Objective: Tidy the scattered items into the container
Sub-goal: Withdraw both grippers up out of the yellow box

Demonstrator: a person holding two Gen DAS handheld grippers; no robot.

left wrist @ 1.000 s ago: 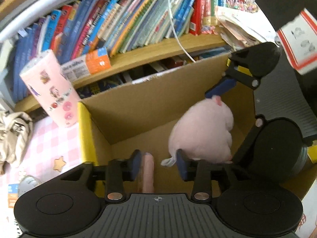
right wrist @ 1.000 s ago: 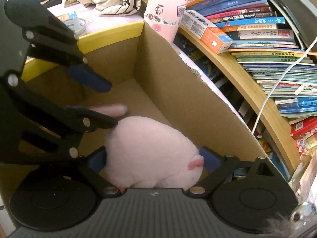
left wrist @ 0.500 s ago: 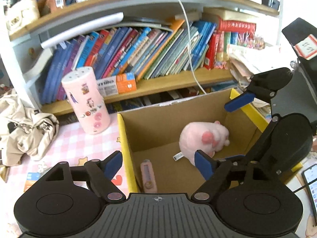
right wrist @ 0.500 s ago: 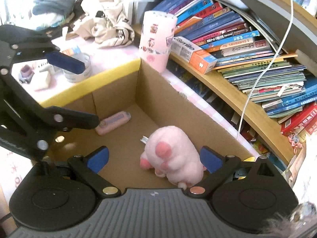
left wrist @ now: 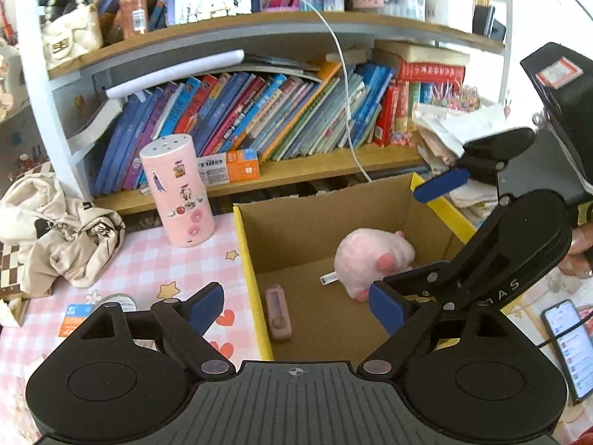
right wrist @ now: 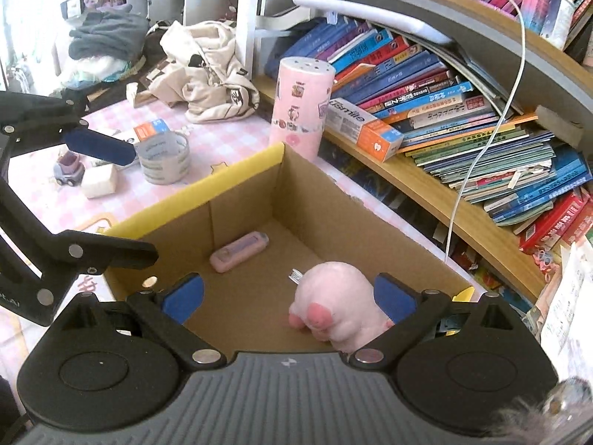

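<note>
- The left gripper point(left wrist: 296, 306) has just been opening its jaws. Nothing is between them now.
- The right gripper point(right wrist: 289, 296) is spread wide too, and it has let go of the pink plush toy point(right wrist: 339, 302).
- The toy now lies in the cardboard box point(right wrist: 241, 178), near the small pink comb point(right wrist: 239, 251), so both are tidied.
- The roll of tape point(right wrist: 163, 157) and the toy car point(right wrist: 68, 170) wait on the table.
- The orange and white carton point(right wrist: 365, 126) reads "smile".

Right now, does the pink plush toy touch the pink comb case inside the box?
Apart. The right wrist view shows bare cardboard floor between the plush toy and the comb case.
</note>
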